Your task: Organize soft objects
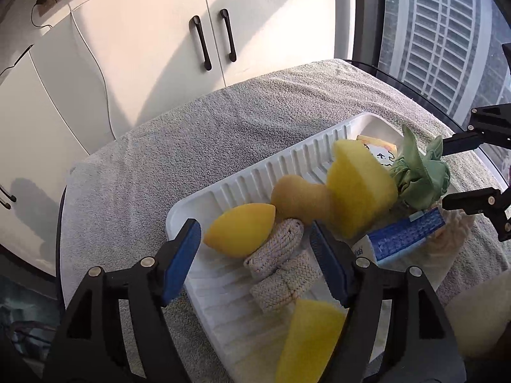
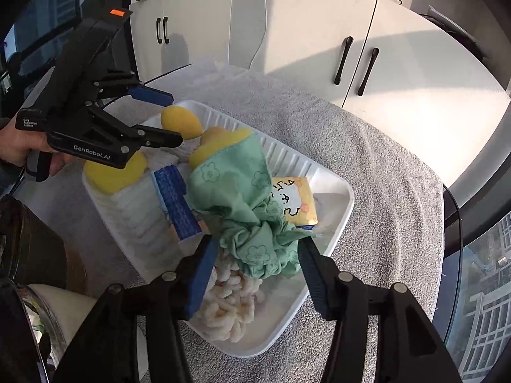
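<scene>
So both grippers are hovering over a white ribbed tray (image 1: 255, 172) that sits on a grey towel (image 1: 179, 134) covering the table. The left gripper (image 1: 255, 239) has its blue-padded fingers (image 1: 182, 255) spread apart, not pinching anything; just past the left finger sits a lemon-shaped yellow sponge (image 1: 239, 233), and between the two fingers lies a folded beige woven cloth (image 1: 278, 265). Closer in, by the right finger, a yellow sponge wedge (image 1: 309, 341) pokes up, and beyond that finger are a tan gourd-shaped sponge (image 1: 300, 198) and a big yellow sponge block (image 1: 357, 188). The right gripper (image 2: 255, 271) is spread too, with a crumpled green flower-print cloth (image 2: 242, 210) bunched between its fingers (image 2: 201, 277). I can't tell whether the pads touch it. A blue-and-white tissue pack (image 2: 175, 201) sits off the left finger, a fluffy cream chenille pad (image 2: 230, 303) underneath, and a yellow cartoon tissue pack (image 2: 297, 201) beyond the right finger.
</scene>
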The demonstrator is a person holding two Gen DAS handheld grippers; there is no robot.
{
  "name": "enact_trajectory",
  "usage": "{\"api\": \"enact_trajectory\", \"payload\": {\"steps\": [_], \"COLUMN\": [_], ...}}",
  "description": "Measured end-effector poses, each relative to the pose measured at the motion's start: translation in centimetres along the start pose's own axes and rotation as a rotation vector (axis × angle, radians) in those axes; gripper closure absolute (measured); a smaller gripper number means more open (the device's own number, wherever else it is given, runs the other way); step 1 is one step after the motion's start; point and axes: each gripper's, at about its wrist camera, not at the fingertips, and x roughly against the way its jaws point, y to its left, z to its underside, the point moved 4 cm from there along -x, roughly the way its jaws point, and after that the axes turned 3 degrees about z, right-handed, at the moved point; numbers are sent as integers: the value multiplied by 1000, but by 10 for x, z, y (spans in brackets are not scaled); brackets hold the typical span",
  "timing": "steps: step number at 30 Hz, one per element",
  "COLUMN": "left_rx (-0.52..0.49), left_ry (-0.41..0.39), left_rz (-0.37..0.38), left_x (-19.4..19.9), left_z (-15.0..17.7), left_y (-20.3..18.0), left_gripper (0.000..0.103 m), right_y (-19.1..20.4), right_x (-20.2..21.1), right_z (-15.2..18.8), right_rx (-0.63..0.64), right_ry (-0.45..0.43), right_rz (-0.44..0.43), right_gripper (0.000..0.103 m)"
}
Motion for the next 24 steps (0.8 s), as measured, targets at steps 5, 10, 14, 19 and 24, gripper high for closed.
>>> {"api": "enact_trajectory", "payload": {"steps": [5,10,14,19,24], "left_rx": [16,28,59,133,213], "left_ry": [-28,-43,-66,-102,-154], "left_rz": [5,7,-9,-52,-144], "left_x": [11,18,32,58,98], "left_z": [-2,0,3,13,39], "left_y": [2,1,6,18,20], "left_gripper": [34,26,22,16,13], "right_y": [0,0,-5,-9,-12], "right_x": [10,21,32,47,73], "right_z": [5,9,13,23,39], "right_rx": [-9,-25,-56,-93,-171], "right_ry": [-15,-33,-46,-60,-98], "right_rz": [2,8,11,34,61], "right_gripper": [46,44,43,42,39]}}
